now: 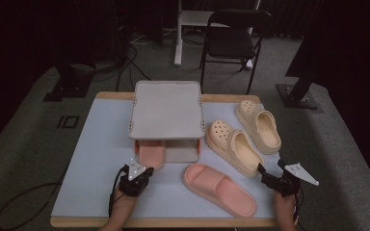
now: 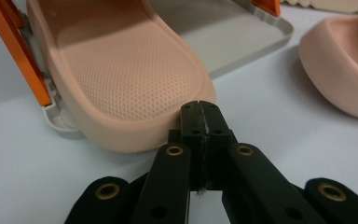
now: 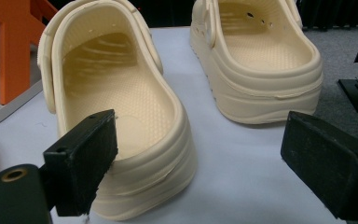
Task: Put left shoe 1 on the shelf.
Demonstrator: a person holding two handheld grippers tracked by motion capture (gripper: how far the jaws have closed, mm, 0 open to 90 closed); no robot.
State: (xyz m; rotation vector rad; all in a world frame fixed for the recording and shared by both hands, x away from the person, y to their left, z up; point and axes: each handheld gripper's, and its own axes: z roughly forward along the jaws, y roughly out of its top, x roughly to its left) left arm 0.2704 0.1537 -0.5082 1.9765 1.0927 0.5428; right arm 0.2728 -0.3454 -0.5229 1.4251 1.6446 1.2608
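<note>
Pink foam first: one pink slide [image 2: 121, 74] sits tucked on the lower shelf of the grey two-tier shoe rack [image 1: 167, 109] at the back middle of the table [image 1: 91, 159], heel poking out toward me. My left gripper [image 2: 199, 116] is pressed shut with nothing between the jaws, tips right against that heel's rounded rim, so I judge I'm nudging it deeper under the top shelf. Its footbed is finely dimpled, the wall smooth and thick. Orange posts [image 2: 18, 51] hold the rack's shelves apart.

Its mate, the second pink slide [image 1: 219, 188], lies flat near the front edge, between my hands, toe angled right.

Over on the right, my right gripper [image 3: 200, 163] is spread wide and empty, left jaw touching the outer heel wall of the nearer cream clog [image 3: 121, 116], lined up to pinch that ridged rim, I'd guess. The farther cream clog [image 3: 256, 56] stands just beside it toward the right edge, perforated on top, pebbled inside.
</note>
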